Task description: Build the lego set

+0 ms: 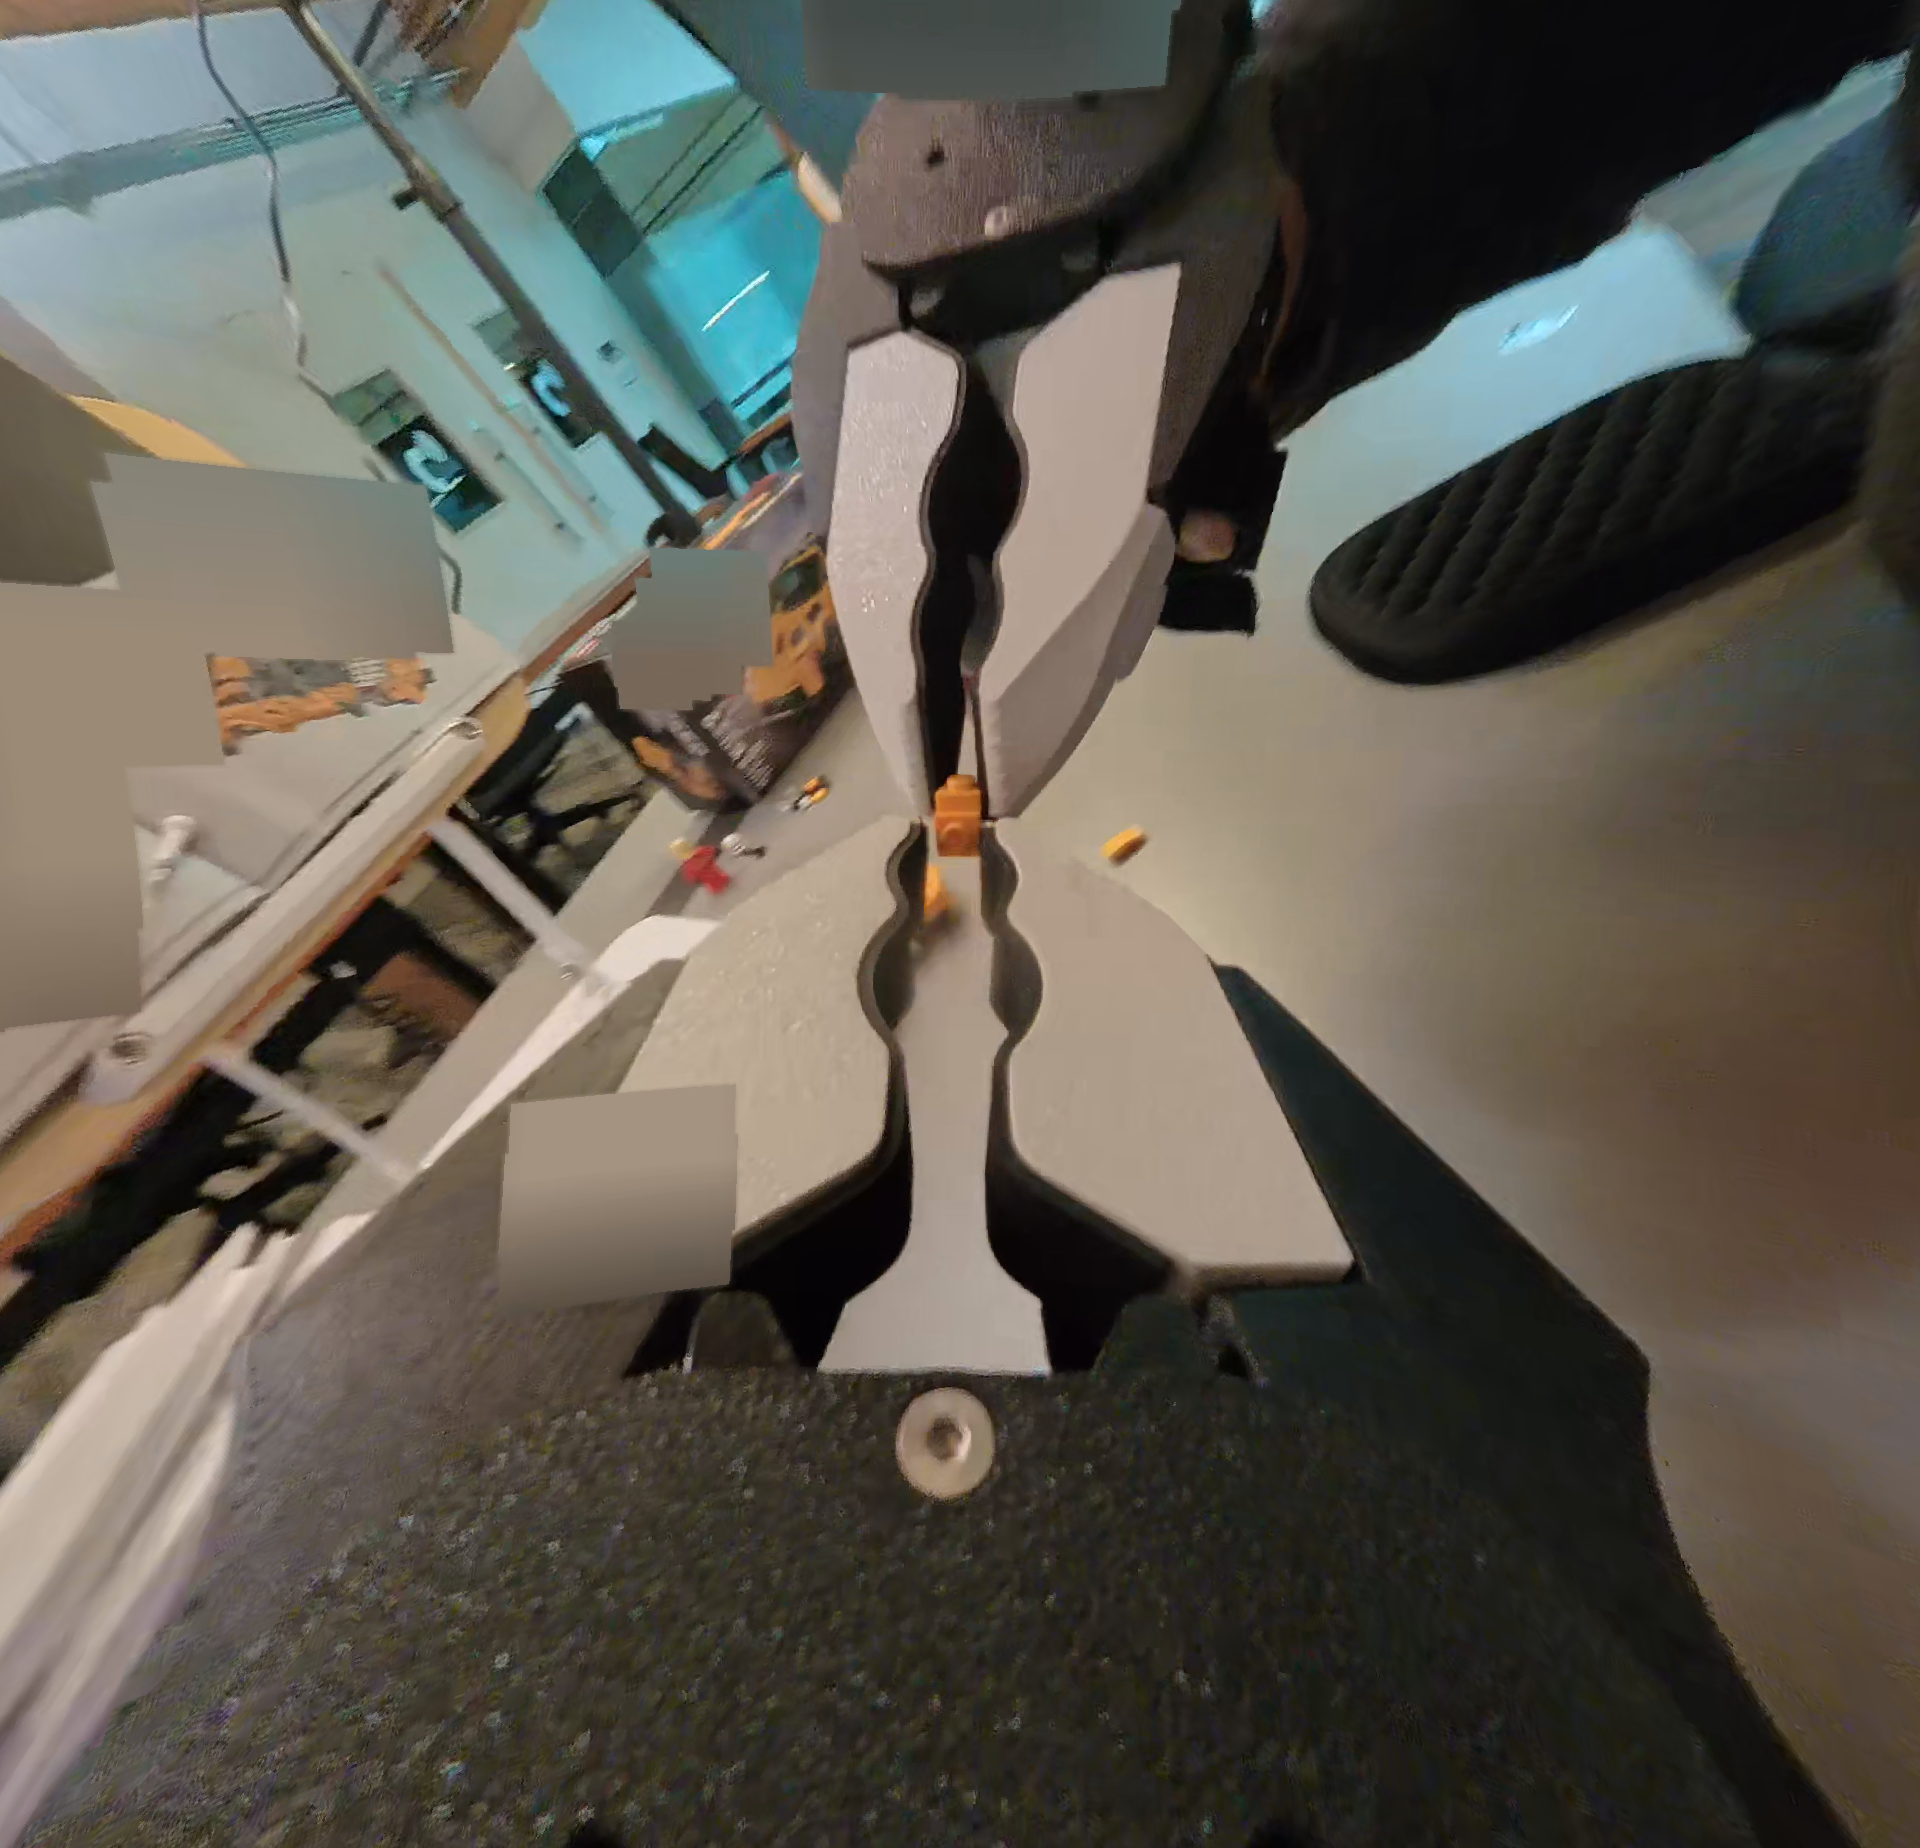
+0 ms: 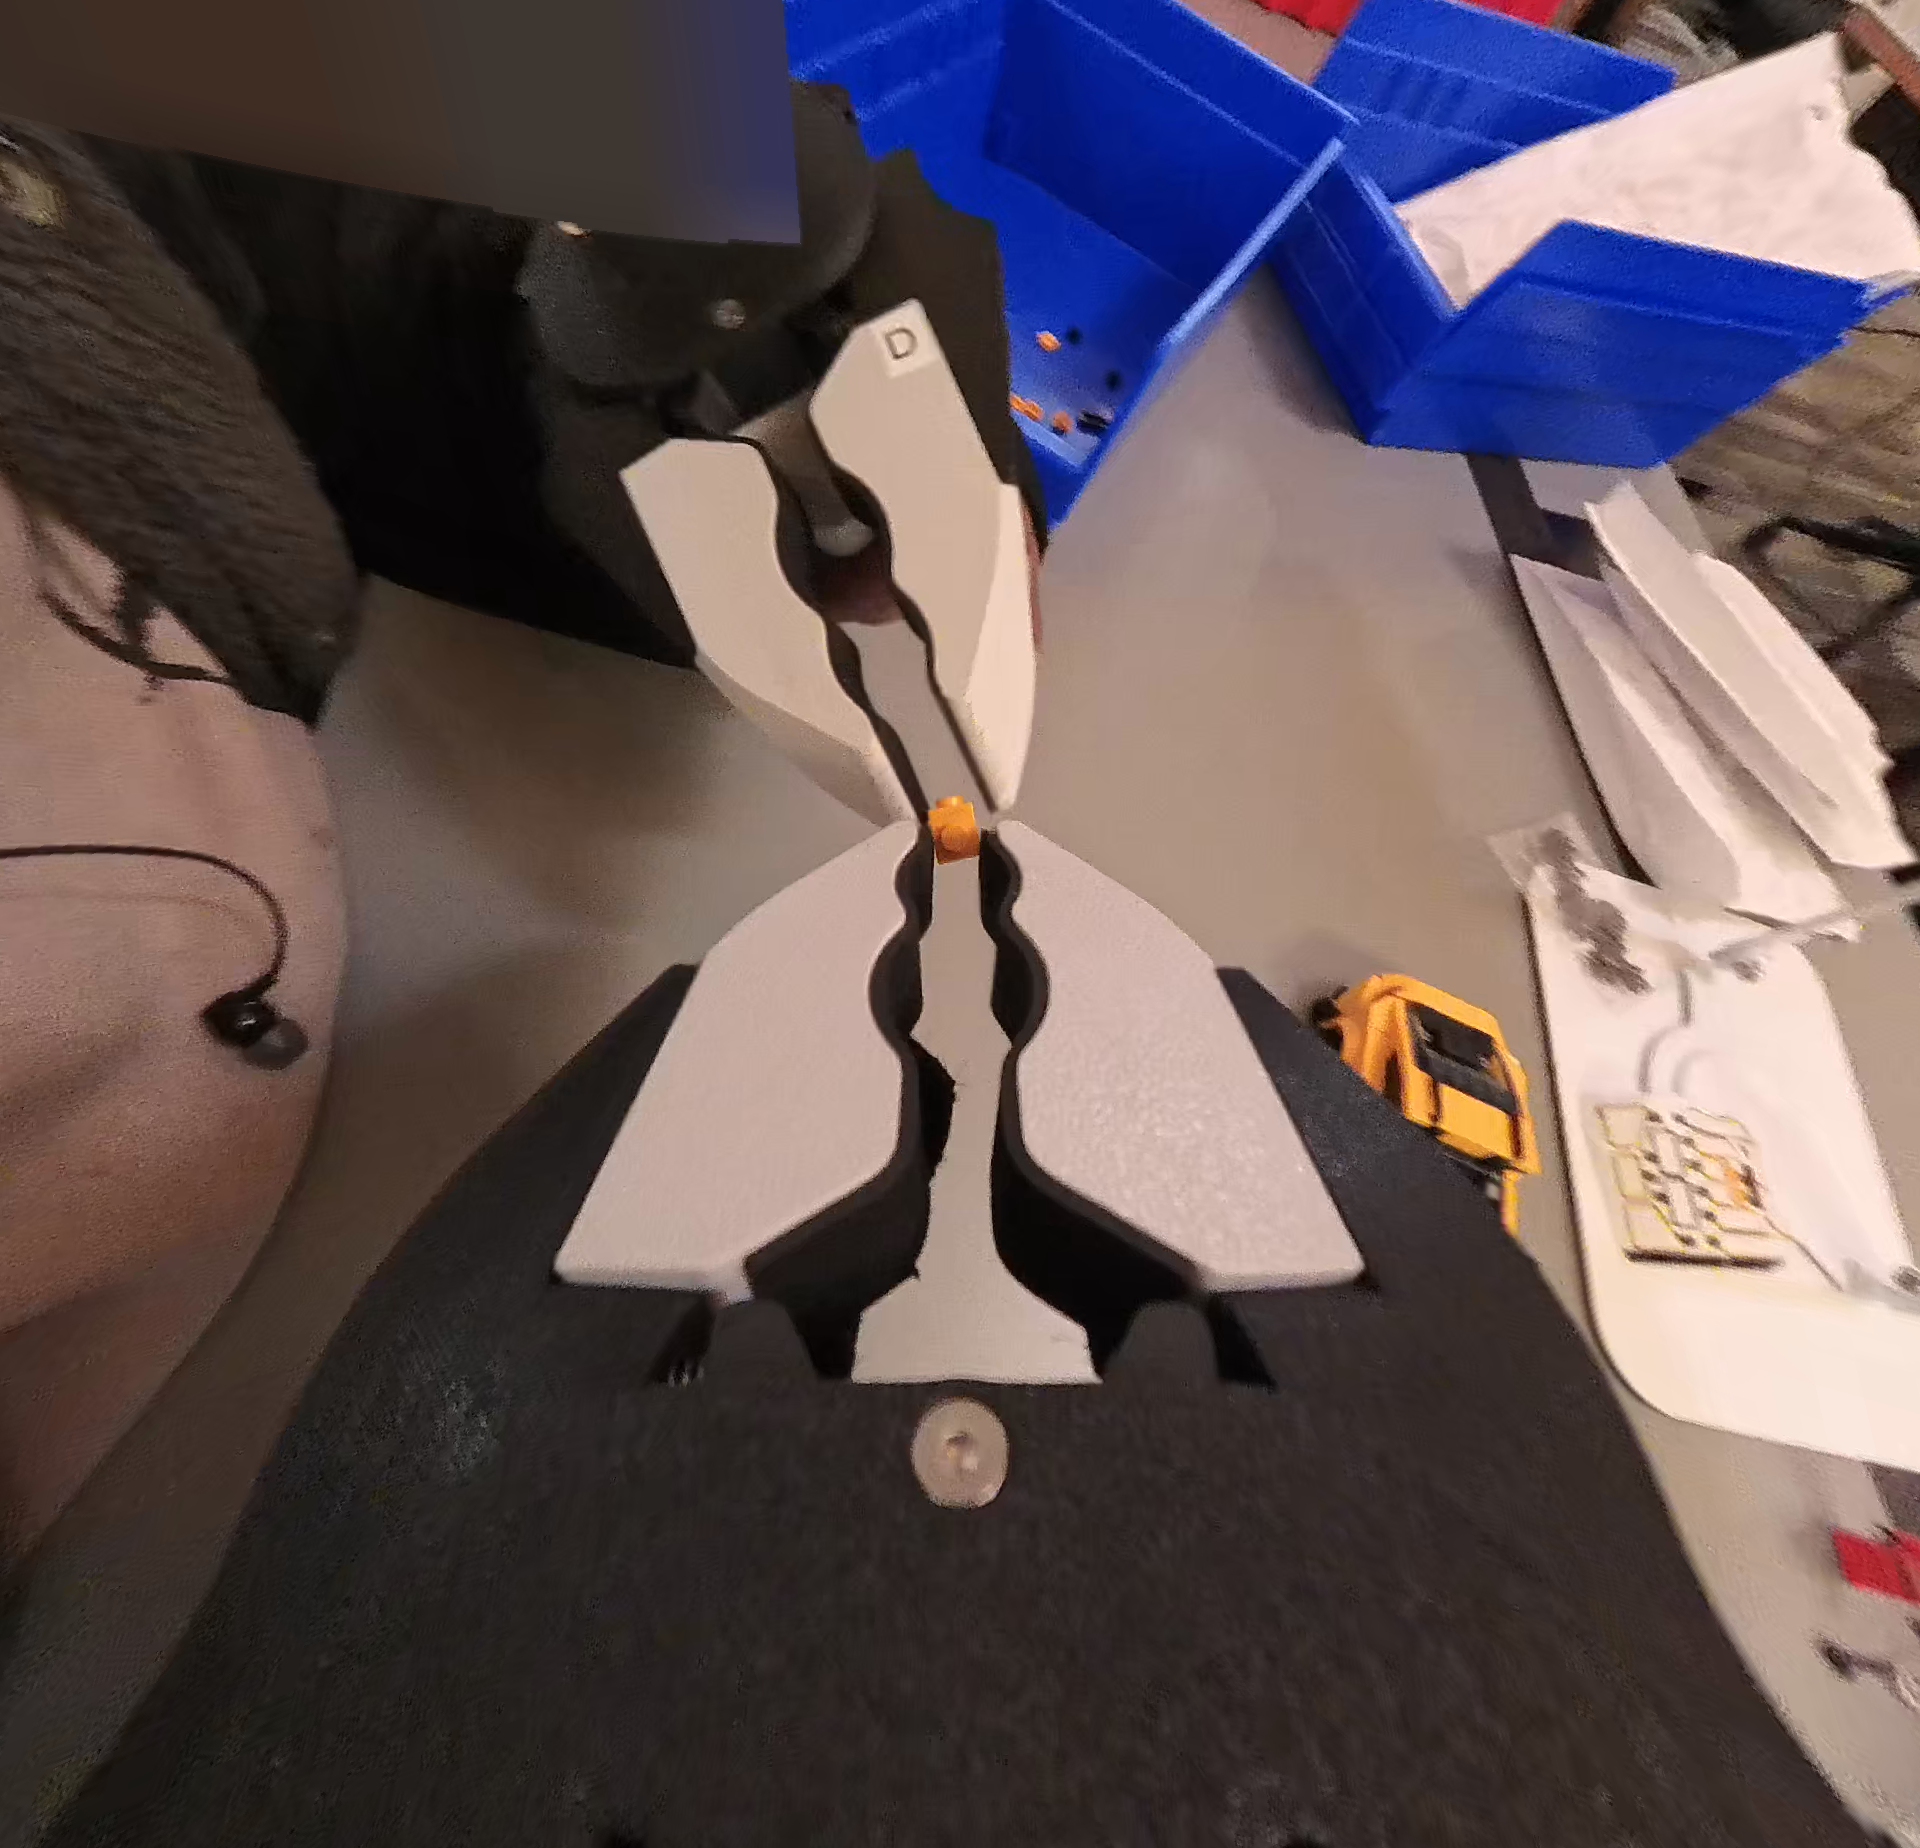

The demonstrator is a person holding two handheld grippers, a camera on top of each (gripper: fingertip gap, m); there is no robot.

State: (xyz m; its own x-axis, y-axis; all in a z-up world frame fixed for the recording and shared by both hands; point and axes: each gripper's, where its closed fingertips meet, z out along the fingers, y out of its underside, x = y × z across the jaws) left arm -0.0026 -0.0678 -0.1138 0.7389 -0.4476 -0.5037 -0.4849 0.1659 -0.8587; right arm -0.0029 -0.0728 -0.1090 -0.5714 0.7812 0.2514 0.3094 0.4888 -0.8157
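left gripper [image 1: 954, 848] and right gripper [image 2: 954, 848] met tip to tip above the grey tabletop [image 1: 1455, 863], both clamped on the same tiny orange brick [image 1: 957, 814], likely a handoff or a press-fit. to do it well: keep the tips coaxial, one side holds firm while the other eases off, no twisting or the piece pops out. brick was glossy hard plastic with a stud on top; gripper fingers [image 2: 1143, 1071] were matte grey, wavy inner edges. half-built yellow model [image 2: 1439, 1081] sat right of it, blue bins [image 2: 1143, 136] beyond.

Grey table [image 2: 1247, 655] with 2 blue bins [image 2: 1091, 136]; pale walls [image 1: 156, 271] behind.
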